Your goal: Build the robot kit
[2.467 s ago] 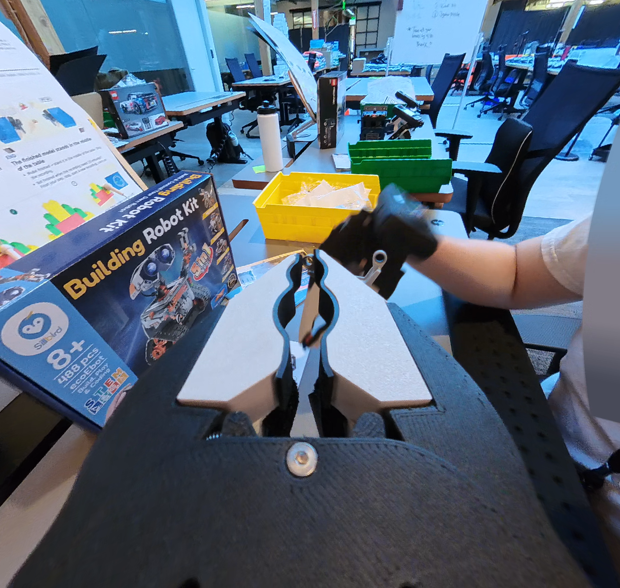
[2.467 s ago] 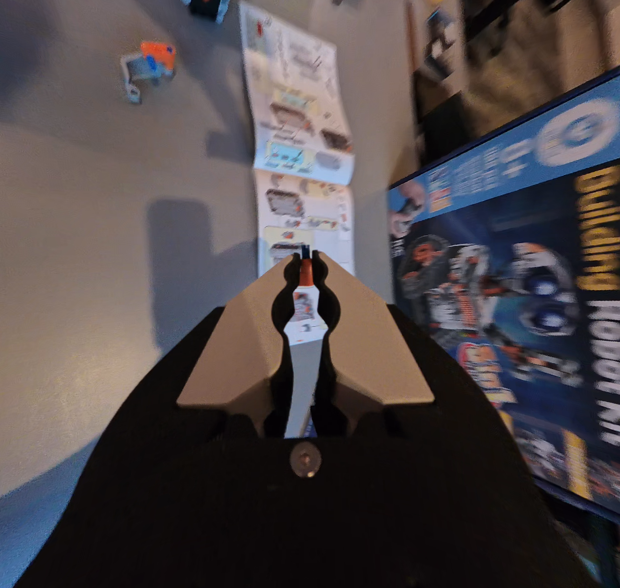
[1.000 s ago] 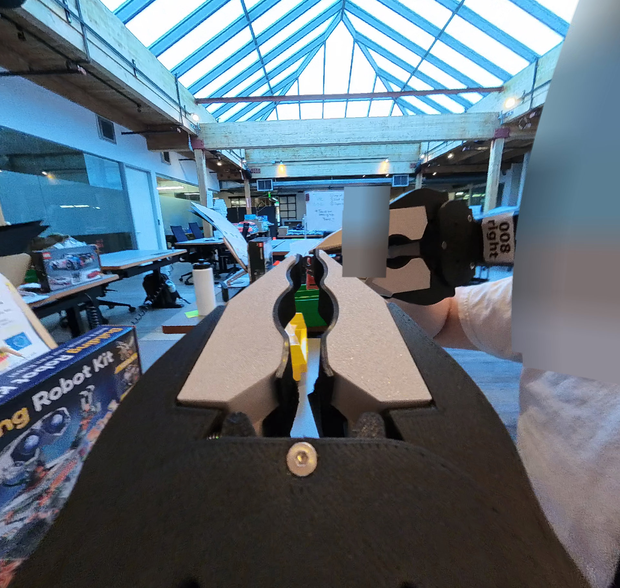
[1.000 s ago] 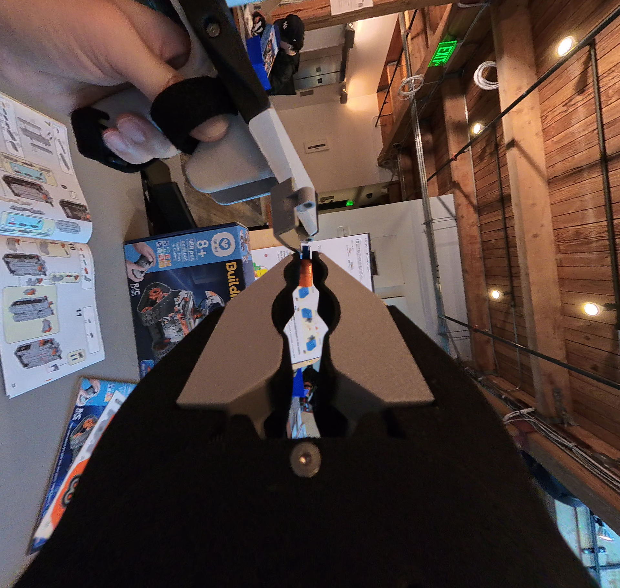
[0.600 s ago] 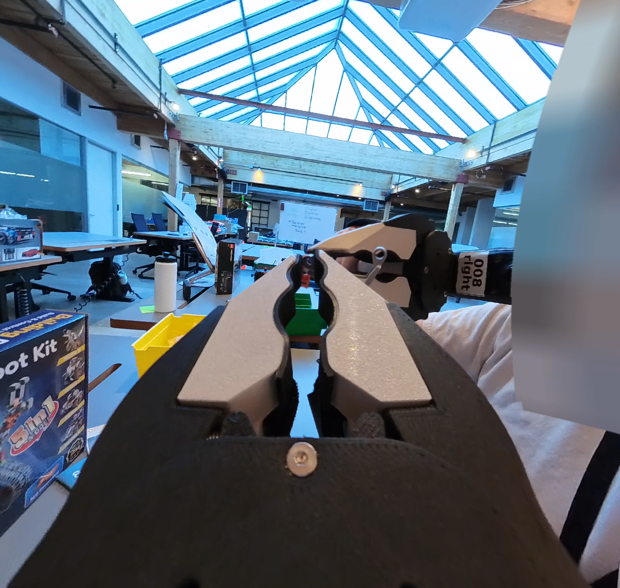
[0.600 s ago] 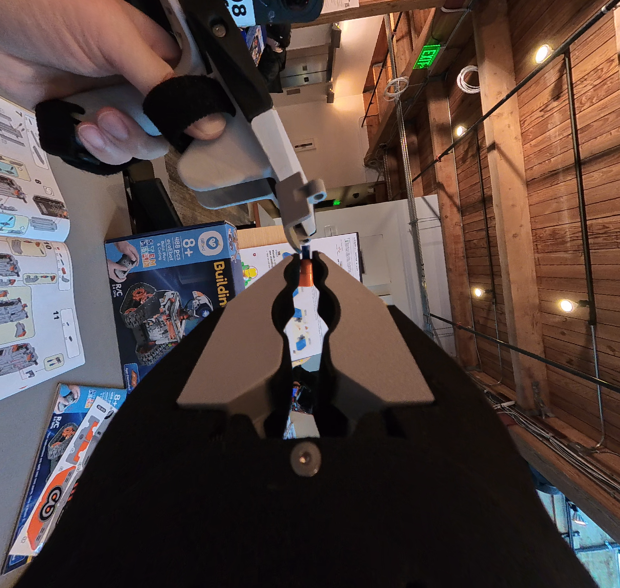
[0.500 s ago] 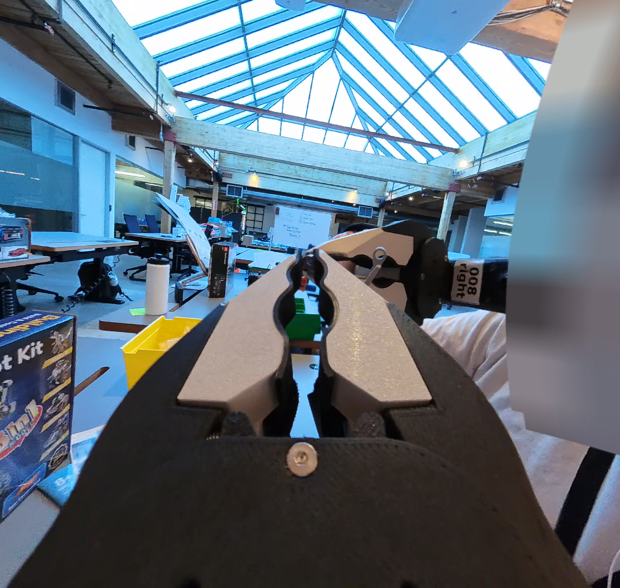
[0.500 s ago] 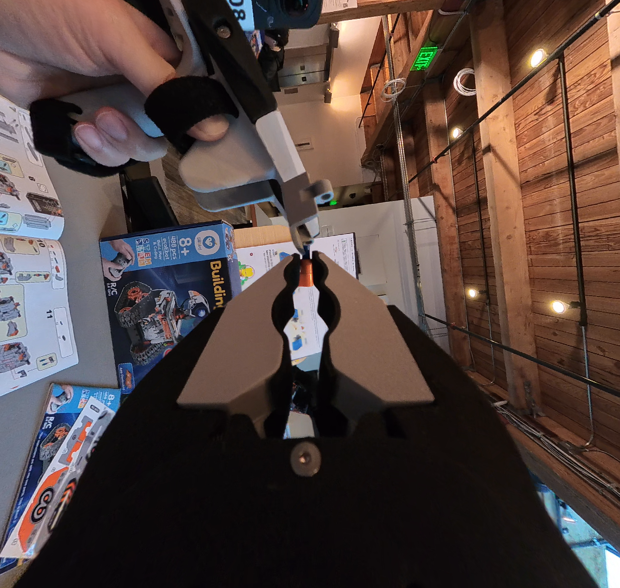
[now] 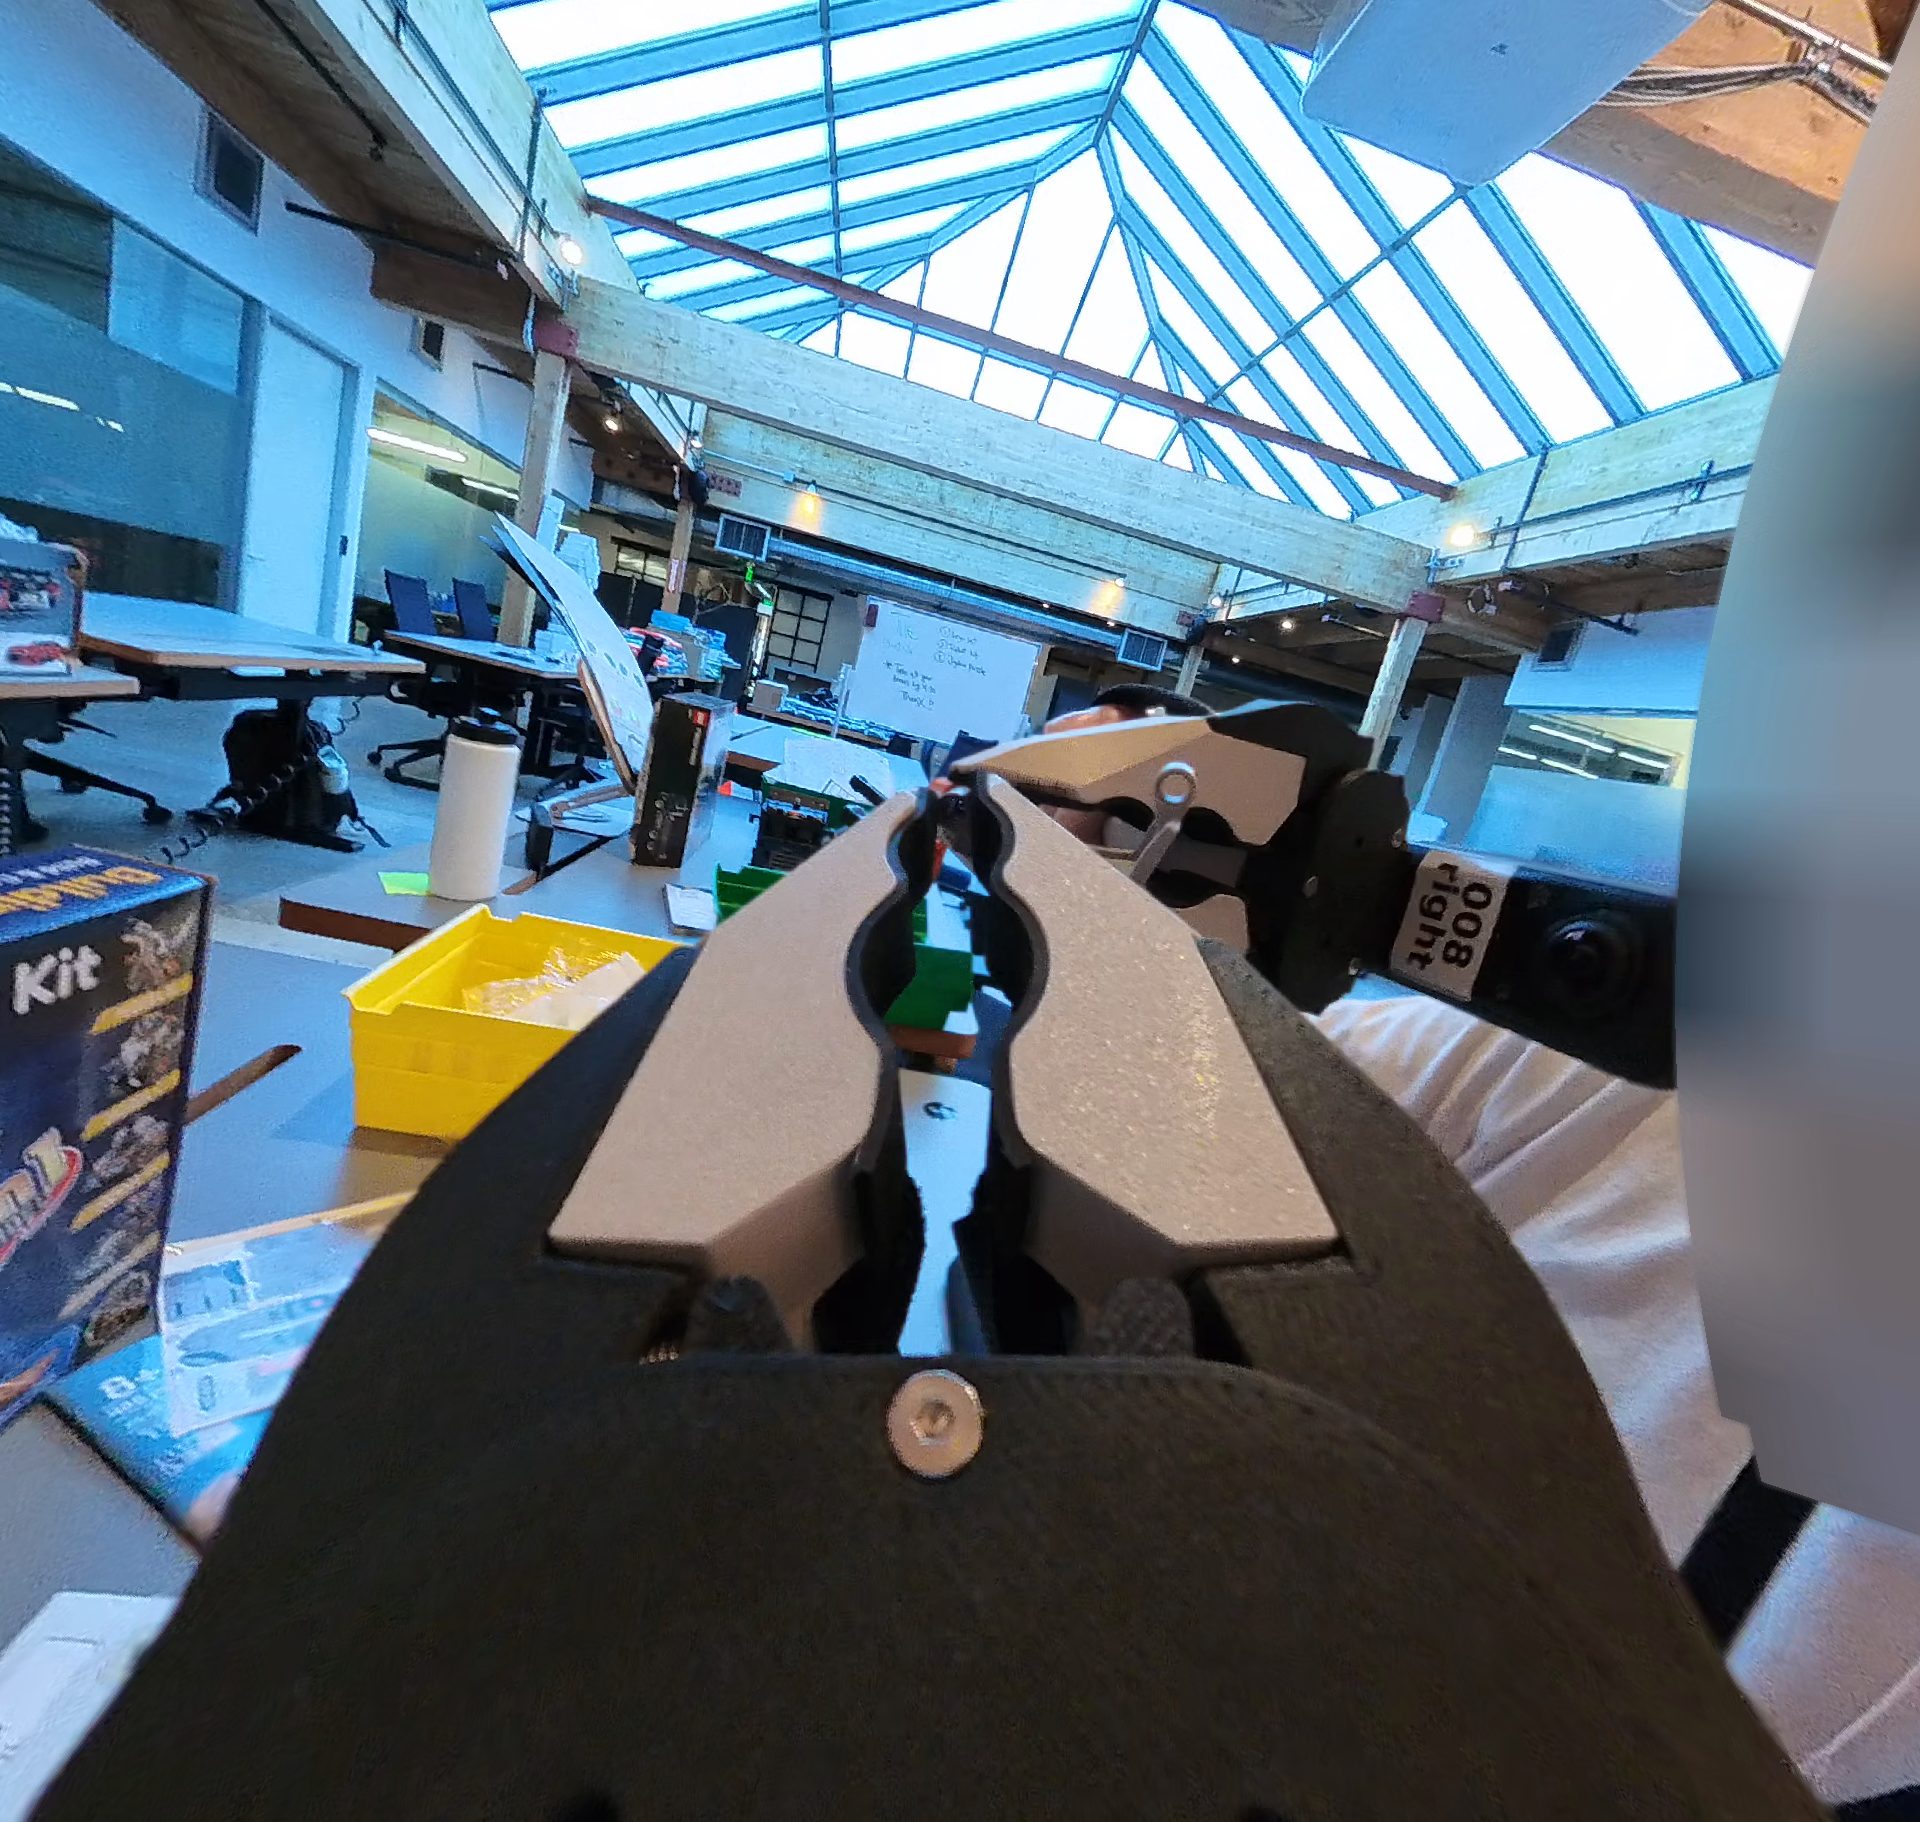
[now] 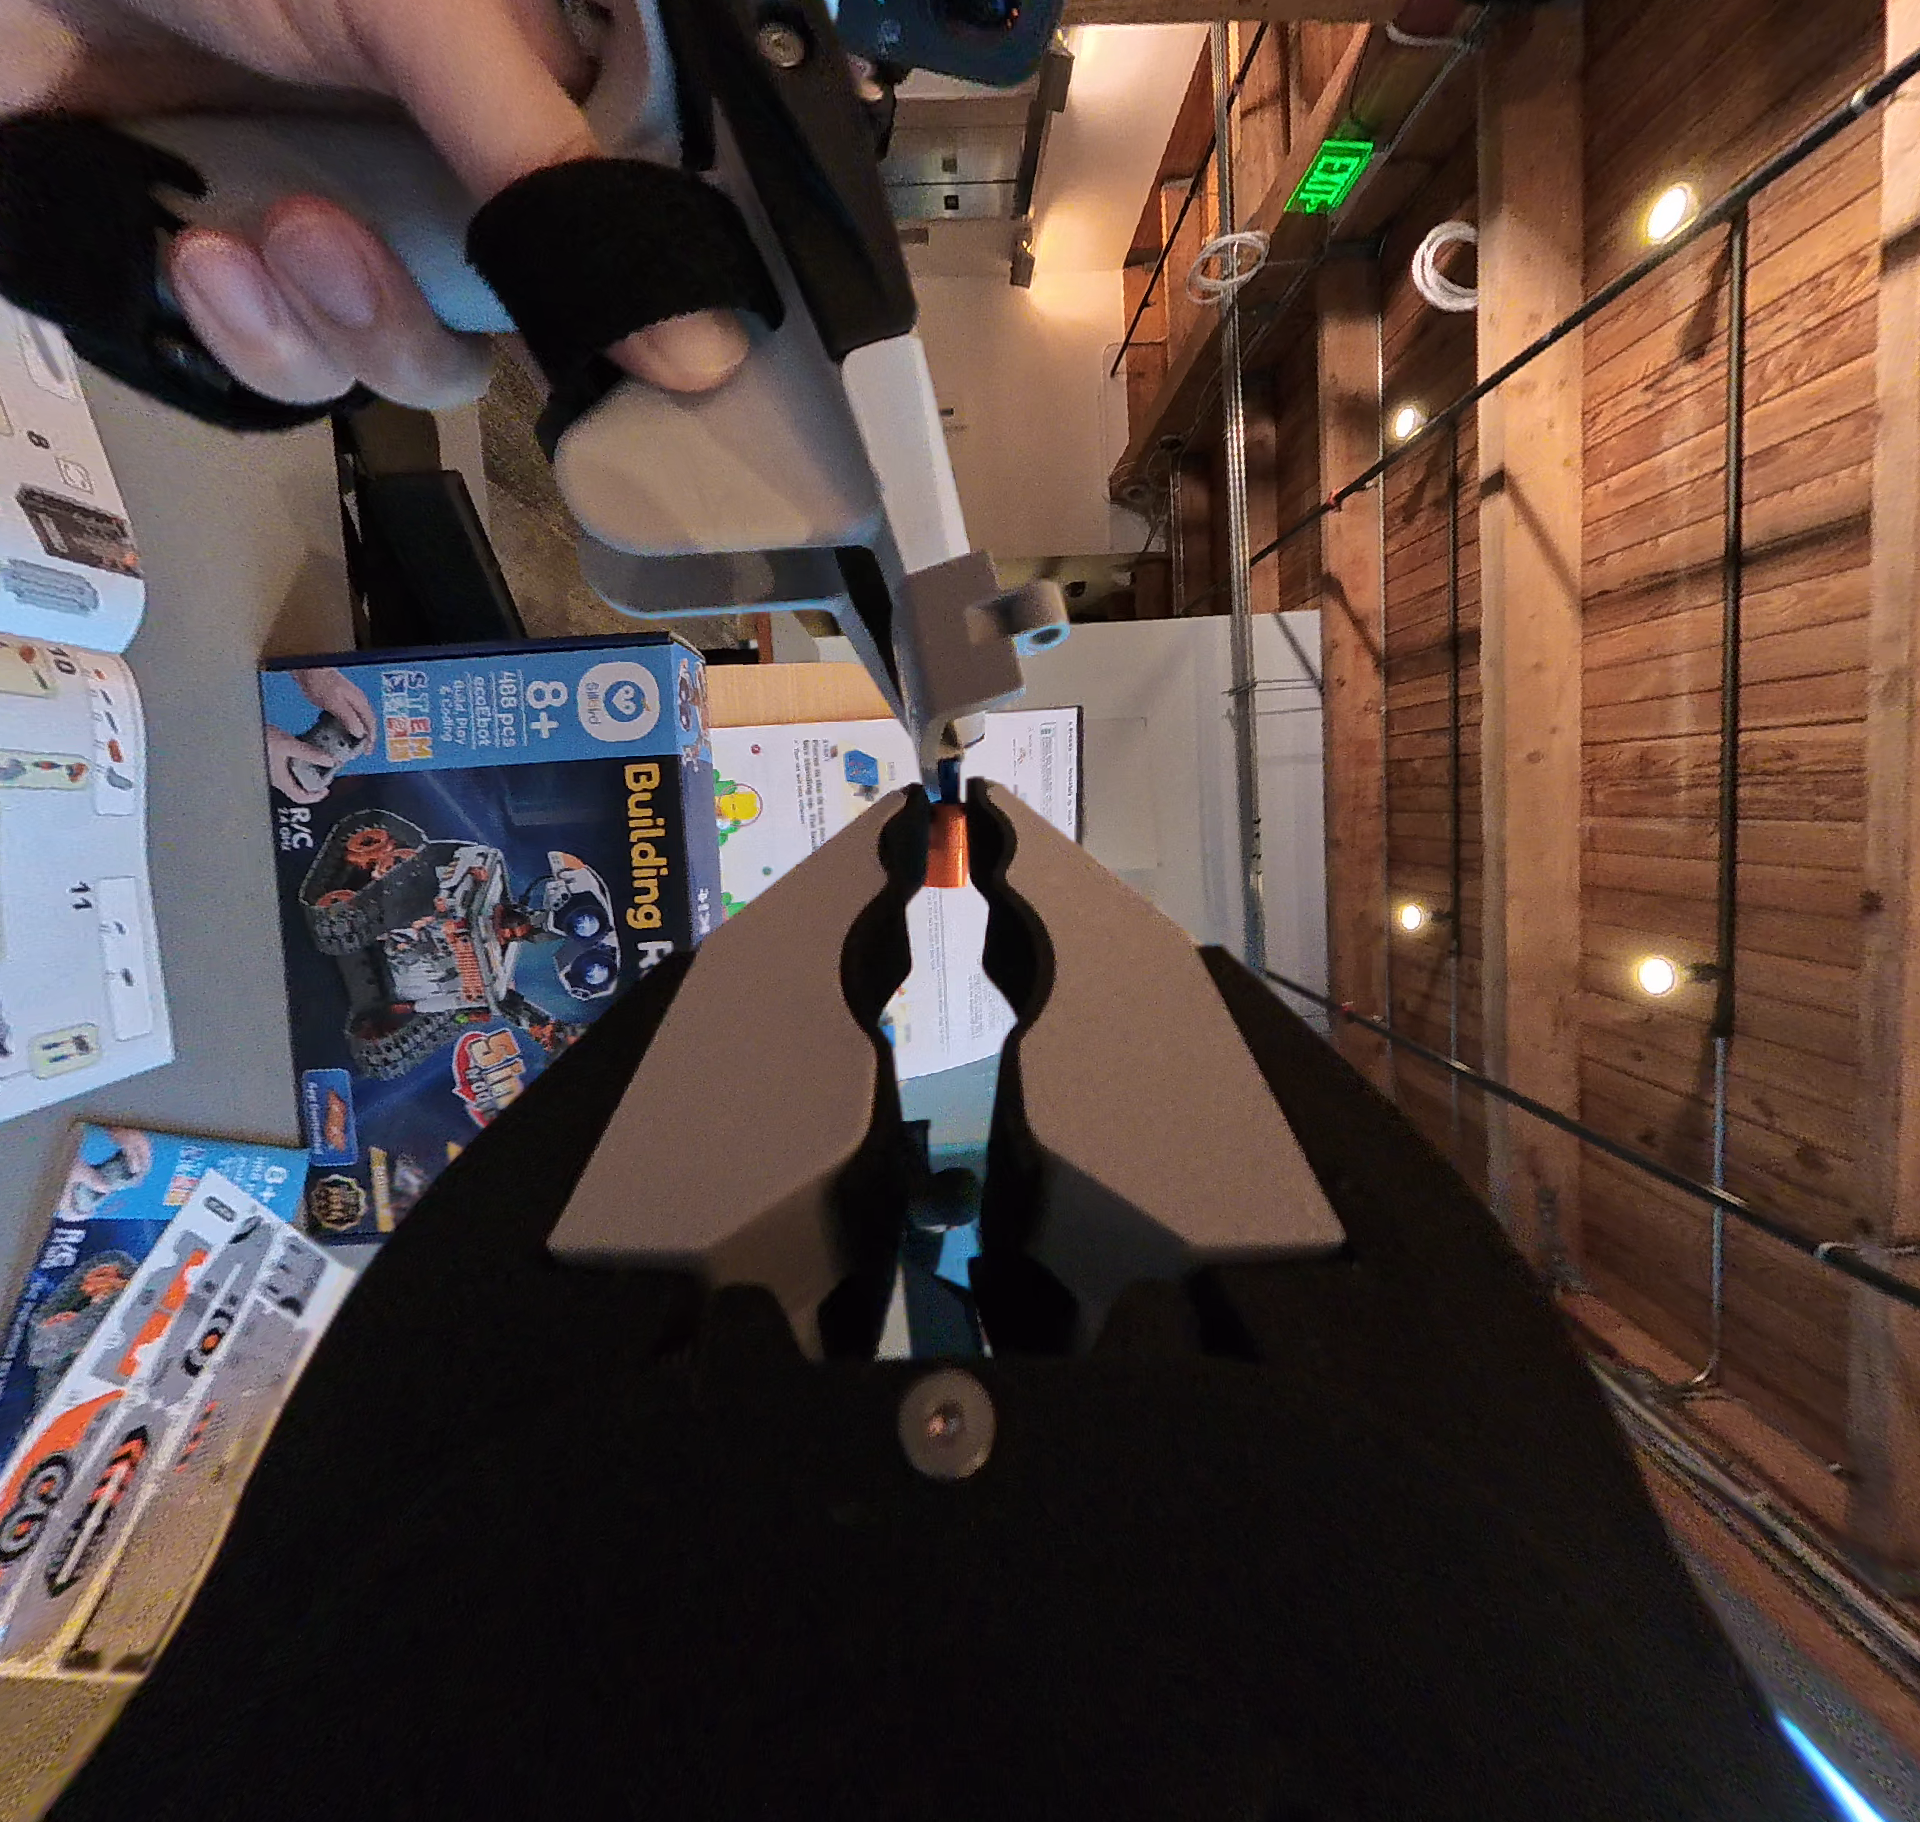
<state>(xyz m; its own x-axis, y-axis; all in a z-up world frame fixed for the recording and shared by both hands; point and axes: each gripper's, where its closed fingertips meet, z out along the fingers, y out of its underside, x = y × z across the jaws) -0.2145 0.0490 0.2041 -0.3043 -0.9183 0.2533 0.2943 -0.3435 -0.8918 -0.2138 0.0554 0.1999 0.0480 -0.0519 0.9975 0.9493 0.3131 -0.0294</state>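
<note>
My right gripper [image 10: 943,787] is shut on a small orange piece [image 10: 945,853] with a blue pin [image 10: 945,773] sticking out past its tips. My left gripper [image 9: 948,793] is shut and held up in the air. In the right wrist view the left gripper [image 10: 940,733] comes in from above, held by a hand [image 10: 312,245], and its tips touch the blue pin's end. In the left wrist view the right gripper [image 9: 958,766] comes in from the right, tip to tip with mine. I cannot tell whether the left tips pinch anything.
A blue kit box [image 10: 468,837] stands on the grey table [image 10: 229,577], with an open booklet [image 10: 62,837] and a second box [image 10: 156,1357] beside it. A yellow bin [image 9: 447,1034], green bins [image 9: 925,983] and a white bottle [image 9: 473,806] stand farther back. Left and right tips are no more than a few centimetres apart.
Both grippers rose from the table and turned towards each other. The right brought the orange piece up to the left tips; in the last half second they closed in until touching.
</note>
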